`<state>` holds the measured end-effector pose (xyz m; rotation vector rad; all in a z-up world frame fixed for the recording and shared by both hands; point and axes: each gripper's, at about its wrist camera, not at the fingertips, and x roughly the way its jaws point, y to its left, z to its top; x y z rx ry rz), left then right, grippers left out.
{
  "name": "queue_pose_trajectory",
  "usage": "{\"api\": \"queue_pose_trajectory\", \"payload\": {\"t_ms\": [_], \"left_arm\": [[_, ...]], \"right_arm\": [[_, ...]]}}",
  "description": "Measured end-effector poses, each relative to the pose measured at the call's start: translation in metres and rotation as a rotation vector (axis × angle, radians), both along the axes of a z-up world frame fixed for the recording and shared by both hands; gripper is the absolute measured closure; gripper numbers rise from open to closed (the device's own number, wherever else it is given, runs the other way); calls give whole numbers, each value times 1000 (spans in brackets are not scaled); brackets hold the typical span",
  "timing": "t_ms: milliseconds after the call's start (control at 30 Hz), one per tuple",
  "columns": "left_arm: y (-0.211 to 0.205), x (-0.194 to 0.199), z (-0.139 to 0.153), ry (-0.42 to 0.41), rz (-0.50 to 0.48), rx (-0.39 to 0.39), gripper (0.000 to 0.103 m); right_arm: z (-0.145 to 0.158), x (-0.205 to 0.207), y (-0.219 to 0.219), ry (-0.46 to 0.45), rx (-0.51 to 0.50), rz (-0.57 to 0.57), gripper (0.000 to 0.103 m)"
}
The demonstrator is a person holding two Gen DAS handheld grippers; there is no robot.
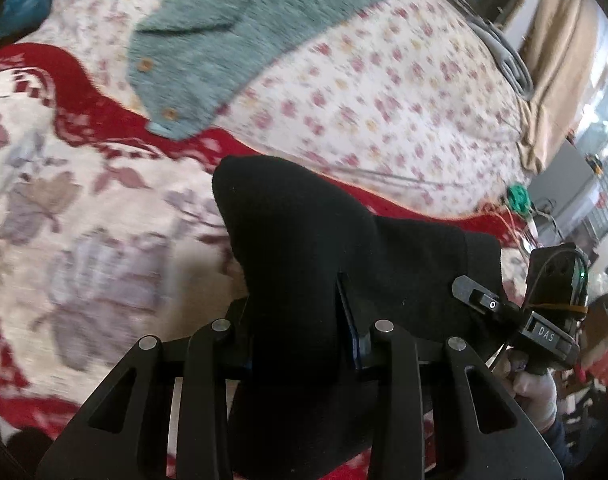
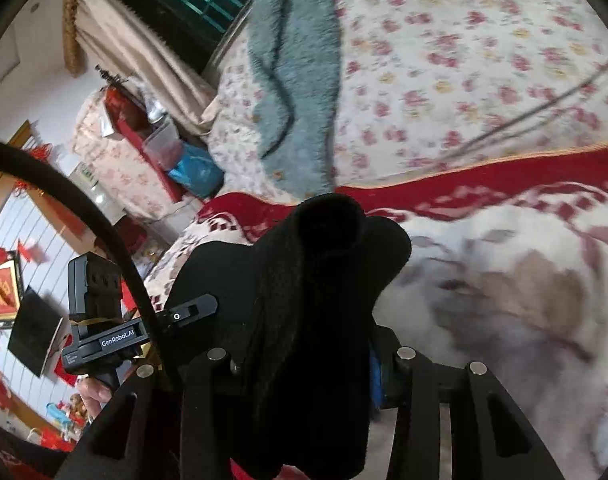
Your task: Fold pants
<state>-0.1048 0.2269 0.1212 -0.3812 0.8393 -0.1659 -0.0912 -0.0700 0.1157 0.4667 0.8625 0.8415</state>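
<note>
The black pants are bunched up and lifted off the bed. In the left wrist view my left gripper is shut on a thick fold of them, and the cloth hides its fingertips. From there the fabric stretches right to my right gripper, held by a gloved hand. In the right wrist view my right gripper is shut on another bunch of the black pants. The left gripper shows at the left, also at the cloth.
A teal fuzzy cardigan with buttons lies on the floral bedsheet behind. Under the pants is a cream blanket with a red border. A blue bag and a beige curtain stand beside the bed.
</note>
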Motion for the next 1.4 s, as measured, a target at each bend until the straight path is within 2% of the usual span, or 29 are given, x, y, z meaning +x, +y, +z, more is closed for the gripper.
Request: {"api": "queue_pose_trajectory", "payload": {"t_ms": [267, 500, 667, 833, 933, 1100, 1267, 1400], "left_arm": [[69, -4, 0, 12, 123, 21, 72], [113, 0, -22, 67, 196, -14, 72], [118, 2, -35, 84, 198, -17, 72], [113, 4, -41, 77, 212, 16, 71], [118, 6, -47, 85, 231, 8, 63], [122, 6, -52, 95, 269, 17, 42], [118, 2, -47, 109, 291, 63, 42], [116, -8, -34, 98, 347, 139, 42]], "right_arm": [[-14, 23, 80, 40, 18, 90, 62], [-39, 38, 128, 90, -11, 135, 63], [-54, 42, 133, 114, -47, 136, 61], [-64, 44, 136, 117, -126, 143, 54], [-64, 44, 134, 97, -141, 141, 51], [-62, 41, 127, 79, -150, 126, 46], [-52, 33, 116, 67, -163, 104, 46], [-39, 24, 108, 24, -197, 84, 46]]}}
